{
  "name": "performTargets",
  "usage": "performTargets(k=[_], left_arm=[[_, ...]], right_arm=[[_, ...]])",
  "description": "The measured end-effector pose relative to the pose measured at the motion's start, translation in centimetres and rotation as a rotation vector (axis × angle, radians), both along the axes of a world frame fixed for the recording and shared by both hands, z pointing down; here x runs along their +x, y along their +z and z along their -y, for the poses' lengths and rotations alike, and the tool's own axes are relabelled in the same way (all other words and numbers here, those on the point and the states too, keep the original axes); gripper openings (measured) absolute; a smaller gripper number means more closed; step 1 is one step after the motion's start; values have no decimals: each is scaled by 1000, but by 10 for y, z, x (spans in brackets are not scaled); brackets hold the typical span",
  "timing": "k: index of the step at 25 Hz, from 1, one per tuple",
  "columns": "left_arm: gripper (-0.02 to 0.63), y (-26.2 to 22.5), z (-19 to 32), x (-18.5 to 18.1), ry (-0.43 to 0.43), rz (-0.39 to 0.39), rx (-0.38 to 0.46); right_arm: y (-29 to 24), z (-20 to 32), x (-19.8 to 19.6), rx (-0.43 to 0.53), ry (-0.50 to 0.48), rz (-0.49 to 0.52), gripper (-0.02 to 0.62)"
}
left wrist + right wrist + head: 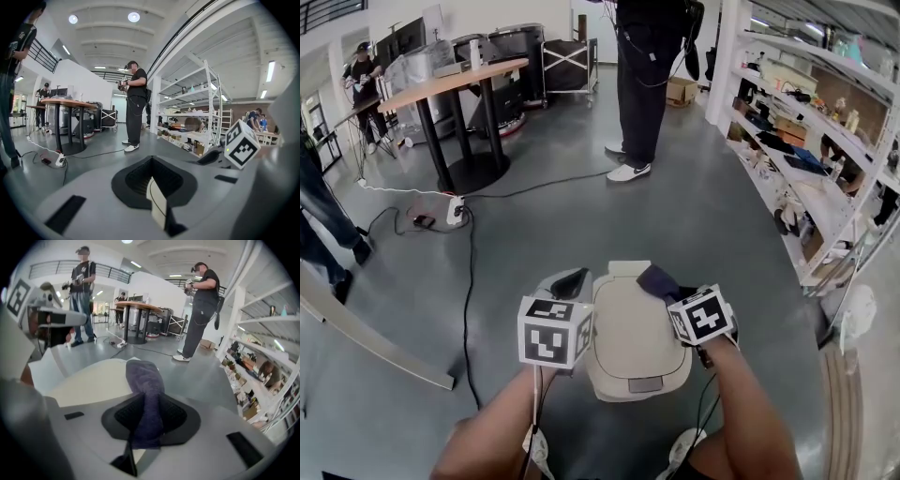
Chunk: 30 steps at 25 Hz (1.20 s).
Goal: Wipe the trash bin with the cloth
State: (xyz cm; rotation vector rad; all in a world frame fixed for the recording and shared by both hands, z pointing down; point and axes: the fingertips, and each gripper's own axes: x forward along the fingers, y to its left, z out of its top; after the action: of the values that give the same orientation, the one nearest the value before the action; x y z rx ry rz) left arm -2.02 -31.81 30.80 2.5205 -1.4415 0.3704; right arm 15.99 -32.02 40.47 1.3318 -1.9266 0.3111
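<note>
- Trash bin [630,349] stands on the grey floor [703,216] right below the person, cream lid closed.
- Right hand-held gripper [673,291] pinches a dark purple cloth [655,278]. In the right gripper view the cloth [145,385] runs out from between the pressed pads, and its far end lies over the lid [91,380].
- In the head view the cloth sits at the lid's far right corner.
- Left hand-held gripper [570,283] has its jaws pressed together with nothing between them. The left gripper view shows the same [152,180].
- Left gripper tip is just beside the bin's far left corner. Cannot tell if it touches.
- Left gripper view catches the right gripper's marker cube [242,144] off to the side.
- Background: a person in dark clothes and white shoes [640,84] stands well apart from the bin.
- Also a round desk [455,80], shelving [811,141] on the right, and a black cable [470,272] across the floor to a power strip [456,210].
</note>
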Motion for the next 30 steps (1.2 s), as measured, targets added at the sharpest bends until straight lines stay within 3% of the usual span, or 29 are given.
performTargets(k=[3,10,16,26,30], left_arm=[[-2,-1,-2,0,10,6,5],[-3,-10,-10,-12,-6,-12,17],[-3,-19,-22,-25,-17,-17,34],[-3,-30,-43,-52,-48,-16,30],[-2,-33,-50,-59,-53,-14,36]], right_arm=[[-13,-2,-9,7,16,181,94],[-36,-21,-46,10,-32,361,94],[-43,-43,-86,2,-115,319,94],[-24,-82,-150,-109,-232,268,94],[-11,-89,-161,-139,-276,190,94]])
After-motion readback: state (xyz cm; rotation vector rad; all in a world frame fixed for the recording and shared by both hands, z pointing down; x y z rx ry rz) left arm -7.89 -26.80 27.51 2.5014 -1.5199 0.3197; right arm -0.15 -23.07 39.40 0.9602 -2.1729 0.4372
